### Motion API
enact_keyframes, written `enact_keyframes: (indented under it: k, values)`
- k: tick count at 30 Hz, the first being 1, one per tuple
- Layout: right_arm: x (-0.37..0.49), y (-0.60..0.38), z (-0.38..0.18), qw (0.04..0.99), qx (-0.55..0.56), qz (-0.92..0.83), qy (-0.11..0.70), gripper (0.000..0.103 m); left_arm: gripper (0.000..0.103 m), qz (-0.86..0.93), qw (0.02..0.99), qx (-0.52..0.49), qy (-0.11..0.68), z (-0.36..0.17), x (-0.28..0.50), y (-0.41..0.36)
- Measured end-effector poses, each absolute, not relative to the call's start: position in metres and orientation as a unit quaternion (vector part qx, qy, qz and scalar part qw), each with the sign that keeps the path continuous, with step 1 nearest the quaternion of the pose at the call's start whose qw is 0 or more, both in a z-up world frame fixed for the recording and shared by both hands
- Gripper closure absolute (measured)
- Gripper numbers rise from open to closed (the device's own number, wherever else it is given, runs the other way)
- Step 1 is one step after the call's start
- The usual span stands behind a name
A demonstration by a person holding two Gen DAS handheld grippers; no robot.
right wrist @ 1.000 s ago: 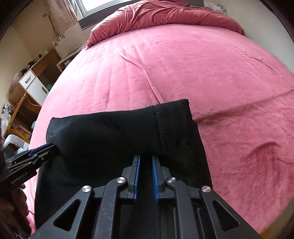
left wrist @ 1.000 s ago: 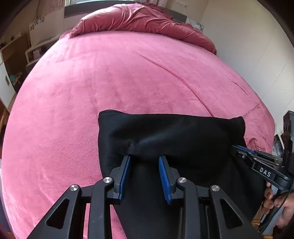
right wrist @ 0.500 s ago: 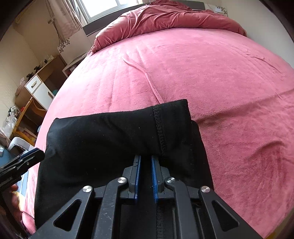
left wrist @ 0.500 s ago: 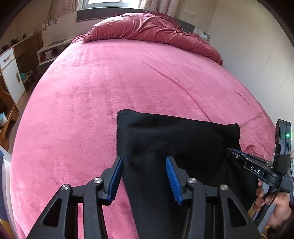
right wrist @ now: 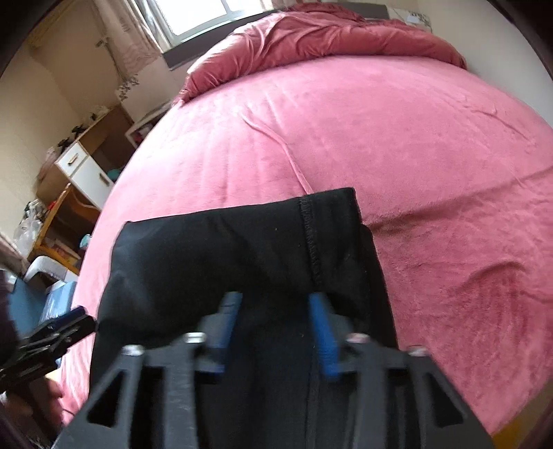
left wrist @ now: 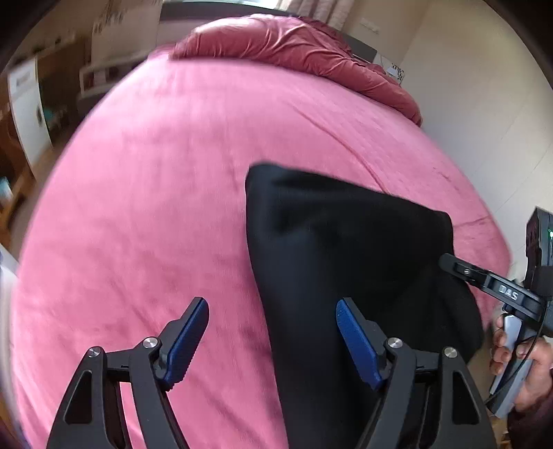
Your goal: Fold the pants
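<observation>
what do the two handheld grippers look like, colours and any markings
Both grippers, left gripper and right gripper, are matte black linkage frames with silver pivot bolts and ribbed blue finger pads. The right one's side shows white "DAS" lettering, upside down, and a cable below its grey handle.

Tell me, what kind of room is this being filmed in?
Most likely a bedroom in a home. A large bed with a pink cover fills the view, a bunched red duvet lies at its far end below a window, and a small white-and-wood cabinet stands beside it.
</observation>
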State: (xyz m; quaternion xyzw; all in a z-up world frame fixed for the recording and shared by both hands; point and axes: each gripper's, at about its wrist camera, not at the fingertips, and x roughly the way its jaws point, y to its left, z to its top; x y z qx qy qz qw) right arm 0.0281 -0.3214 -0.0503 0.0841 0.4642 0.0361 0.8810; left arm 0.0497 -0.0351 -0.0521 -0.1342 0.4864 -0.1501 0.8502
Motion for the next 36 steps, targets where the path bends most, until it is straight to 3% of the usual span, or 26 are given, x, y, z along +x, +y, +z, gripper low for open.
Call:
enact_keyframes:
  k: [13, 17, 21, 22, 30, 36]
  values:
    - [0.026, -0.394, -0.085, 0.833, 0.183, 0.085, 0.515, 0.029, 0.025, -0.235, 0.782, -0.257, 0.517, -0.089, 0.065, -0.023]
    - [0.041, -0.4, -0.109, 0.806, 0.209, 0.126, 0.539, 0.031, 0.043, -0.27, 0.752, -0.283, 0.531, -0.101, 0.075, -0.034]
    - [0.041, -0.392, -0.104, 0.805, 0.191, 0.145, 0.543, 0.053, 0.061, -0.294, 0.76, -0.269, 0.513, -0.088, 0.072, -0.037]
    - [0.039, -0.387, -0.097, 0.808, 0.18, 0.149, 0.541, 0.054, 0.063, -0.303, 0.761, -0.273, 0.505, -0.081, 0.072, -0.033]
    - [0.079, -0.35, -0.054, 0.826, 0.182, 0.194, 0.497, 0.057, 0.064, -0.295, 0.813, -0.252, 0.433, -0.025, 0.112, 0.008]
    - [0.157, -0.292, -0.055, 0.825, 0.17, 0.221, 0.492, 0.057, 0.064, -0.237, 0.84, -0.236, 0.428, -0.023, 0.168, 0.049]
